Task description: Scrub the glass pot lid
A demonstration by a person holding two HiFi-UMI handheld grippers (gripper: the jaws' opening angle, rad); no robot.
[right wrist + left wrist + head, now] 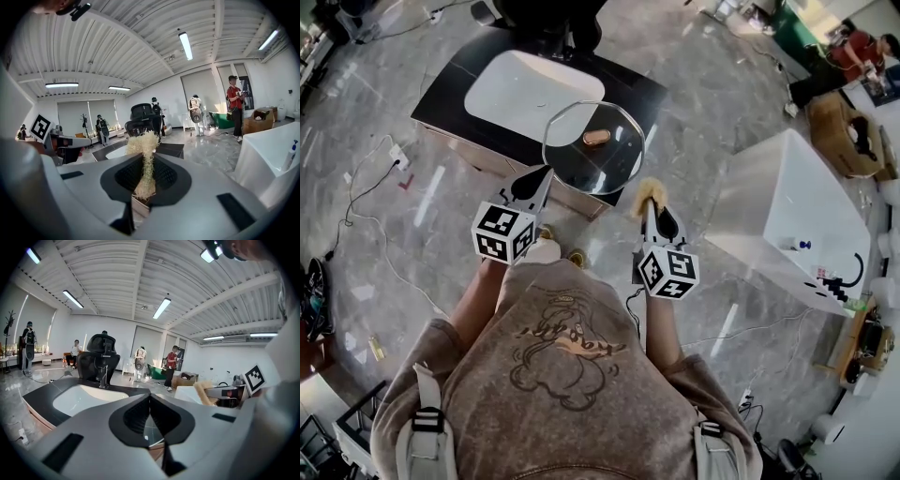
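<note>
In the head view the round glass pot lid (593, 147) with a brown knob (596, 138) hangs in the air over the front edge of the black counter (441, 94). My left gripper (546, 171) is shut on the lid's left rim. In the left gripper view, the glass (152, 436) shows just below the left gripper (150, 397), whose jaws are closed. My right gripper (648, 202) is shut on a straw-coloured fibre scrubber (650, 191) just right of the lid, apart from it. The tuft (143, 150) sticks up between the right gripper's (146, 158) jaws.
A white basin (525, 89) with a faucet (103, 376) sits in the counter ahead. A white table (787, 206) with small bottles stands to the right. Cables lie on the marble floor (375, 178). Several people and a black chair (143, 119) are farther off.
</note>
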